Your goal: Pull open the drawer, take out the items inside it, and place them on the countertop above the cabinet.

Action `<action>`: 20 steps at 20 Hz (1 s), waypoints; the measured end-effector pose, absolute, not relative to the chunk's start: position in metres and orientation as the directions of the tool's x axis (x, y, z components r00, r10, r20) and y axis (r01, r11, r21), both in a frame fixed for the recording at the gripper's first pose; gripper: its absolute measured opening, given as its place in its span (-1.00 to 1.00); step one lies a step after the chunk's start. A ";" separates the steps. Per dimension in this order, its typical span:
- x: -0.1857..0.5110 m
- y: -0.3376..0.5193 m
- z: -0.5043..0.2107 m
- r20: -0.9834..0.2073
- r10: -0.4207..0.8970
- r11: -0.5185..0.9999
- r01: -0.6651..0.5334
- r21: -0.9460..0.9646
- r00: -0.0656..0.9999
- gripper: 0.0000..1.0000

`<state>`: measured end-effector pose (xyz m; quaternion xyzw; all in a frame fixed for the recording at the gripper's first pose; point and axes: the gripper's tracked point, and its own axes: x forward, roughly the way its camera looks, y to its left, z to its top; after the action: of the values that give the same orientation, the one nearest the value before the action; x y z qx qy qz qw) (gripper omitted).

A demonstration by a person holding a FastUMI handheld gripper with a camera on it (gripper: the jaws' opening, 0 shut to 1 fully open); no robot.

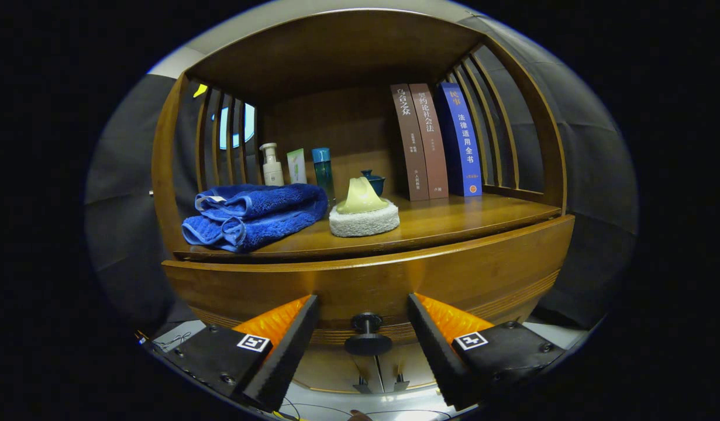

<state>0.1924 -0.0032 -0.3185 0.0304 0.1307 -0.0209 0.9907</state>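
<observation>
We see our gripper [363,304] spread wide, the drawer [465,275] knob [367,333] between its fingers (untouched). Beyond them, the wooden countertop [453,222] carries a blue towel [254,213], sponge [364,219] and books [436,140].

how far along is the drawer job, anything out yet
Nothing looks done: the wooden drawer front sits closed under the countertop, so its contents are hidden. In hand: the gripper has its jaws open either side of the round black drawer knob, not pressing it. Left: grip the knob, pull the drawer open, lift the items onto the countertop beside the folded blue towel.
</observation>
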 end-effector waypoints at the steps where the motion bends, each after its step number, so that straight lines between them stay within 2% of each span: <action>1: 0.195 -0.003 -0.319 -0.261 -0.033 0.997 0.050 0.056 0.965 0.97; 15: 0.194 -0.003 -0.322 -0.285 -0.025 0.999 0.031 0.016 0.958 0.94; 20: 0.171 -0.016 -0.288 -0.229 -0.033 0.999 0.039 0.025 0.973 0.95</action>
<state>0.1709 -0.0158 -0.2882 0.0145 0.1151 -0.0182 0.9931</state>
